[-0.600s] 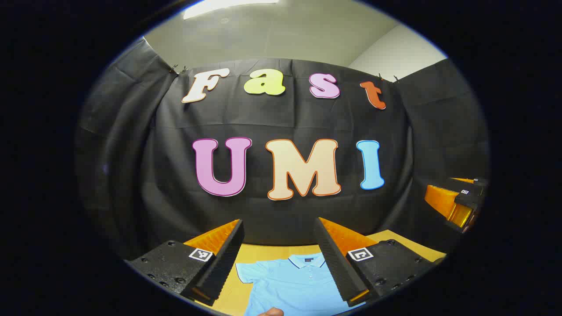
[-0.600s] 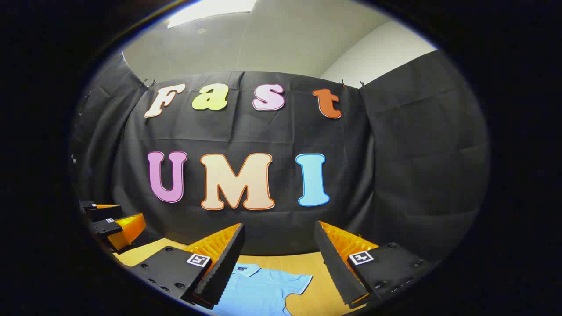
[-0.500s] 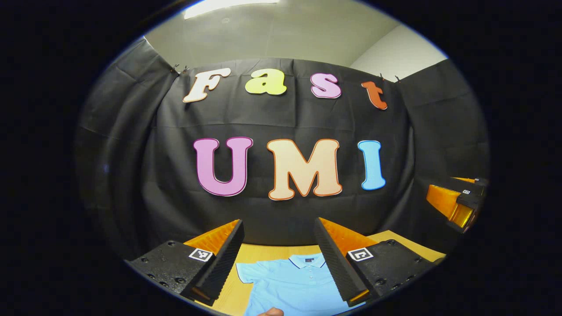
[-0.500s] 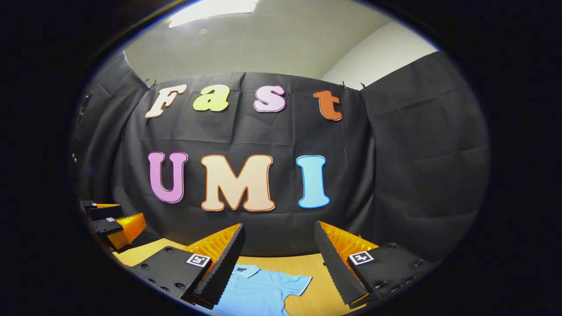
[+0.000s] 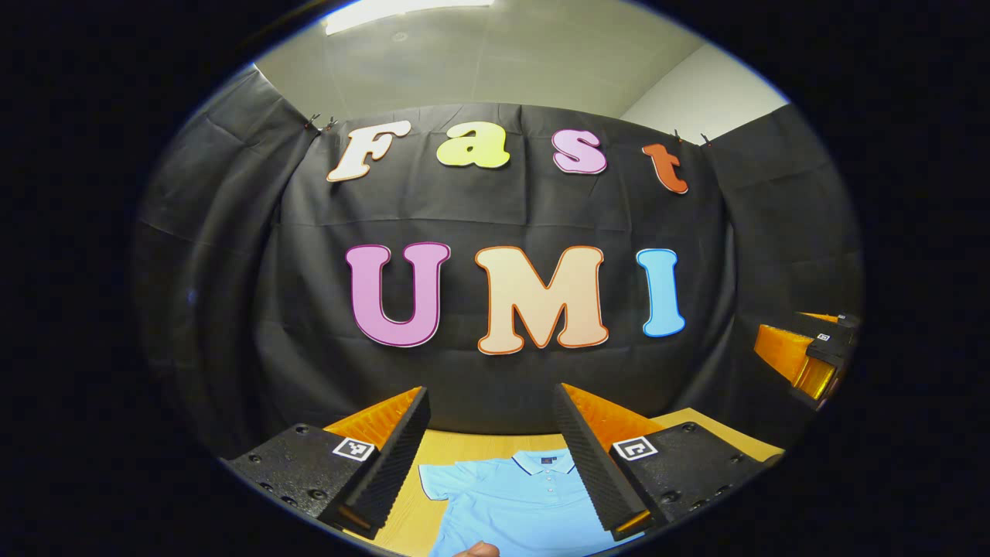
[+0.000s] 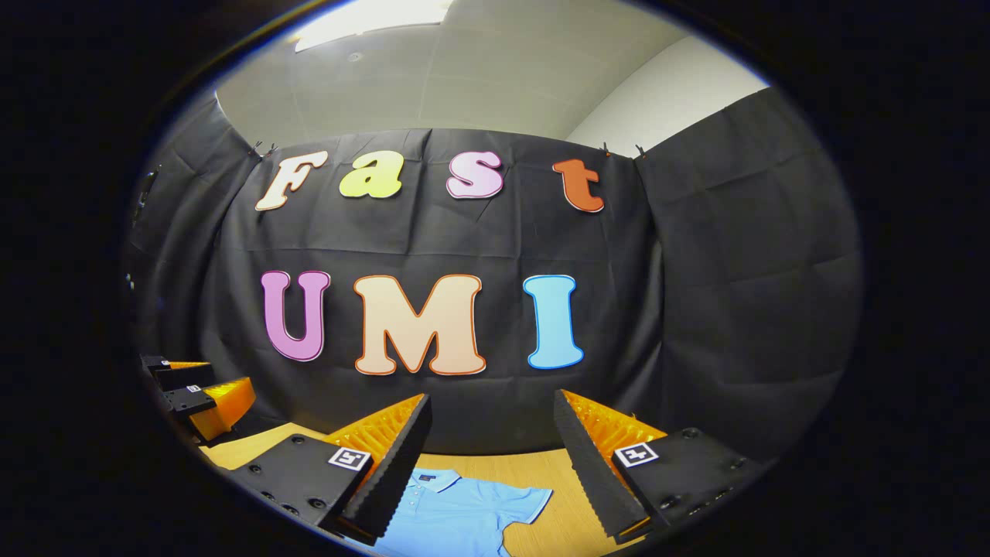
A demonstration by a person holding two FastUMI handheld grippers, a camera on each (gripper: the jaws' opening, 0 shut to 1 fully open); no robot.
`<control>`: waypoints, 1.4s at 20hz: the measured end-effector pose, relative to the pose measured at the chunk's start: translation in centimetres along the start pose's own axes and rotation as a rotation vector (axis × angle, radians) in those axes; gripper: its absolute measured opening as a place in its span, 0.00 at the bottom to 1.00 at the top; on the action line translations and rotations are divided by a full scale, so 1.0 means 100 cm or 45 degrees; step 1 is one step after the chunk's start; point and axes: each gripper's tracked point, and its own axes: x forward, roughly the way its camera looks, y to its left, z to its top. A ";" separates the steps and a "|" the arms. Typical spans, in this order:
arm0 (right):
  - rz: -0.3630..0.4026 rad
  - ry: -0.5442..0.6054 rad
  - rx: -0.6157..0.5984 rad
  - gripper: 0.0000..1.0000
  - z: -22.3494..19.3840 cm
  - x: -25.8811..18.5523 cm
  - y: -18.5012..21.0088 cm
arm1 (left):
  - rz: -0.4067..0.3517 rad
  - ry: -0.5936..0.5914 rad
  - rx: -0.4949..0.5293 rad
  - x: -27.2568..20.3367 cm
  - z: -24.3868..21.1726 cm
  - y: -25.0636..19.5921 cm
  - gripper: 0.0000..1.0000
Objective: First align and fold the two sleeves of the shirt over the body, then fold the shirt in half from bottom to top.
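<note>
Little has changed: both views have drifted only slightly over the last half second, so folding has not begun. The left gripper (image 5: 491, 452) hangs wide open and empty above the bench (image 5: 456, 447). The shirt (image 5: 514, 503) lies flat near the bench's near edge, sleeves spread, collar toward the far edge, long axis near-to-far. The right gripper (image 6: 491, 456) is likewise wide open, holding nothing

Light-blue shirt (image 5: 518, 503) (dark-trimmed collar), tan table (image 5: 464, 446)

Open left claw (image 5: 491, 456) above light-blue shirt (image 5: 518, 503) flat on wooden table (image 5: 464, 446)
</note>
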 end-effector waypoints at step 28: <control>-0.068 0.363 -0.197 0.99 -0.177 0.119 -0.052 | 0.079 -0.008 0.030 0.027 -0.001 0.021 0.95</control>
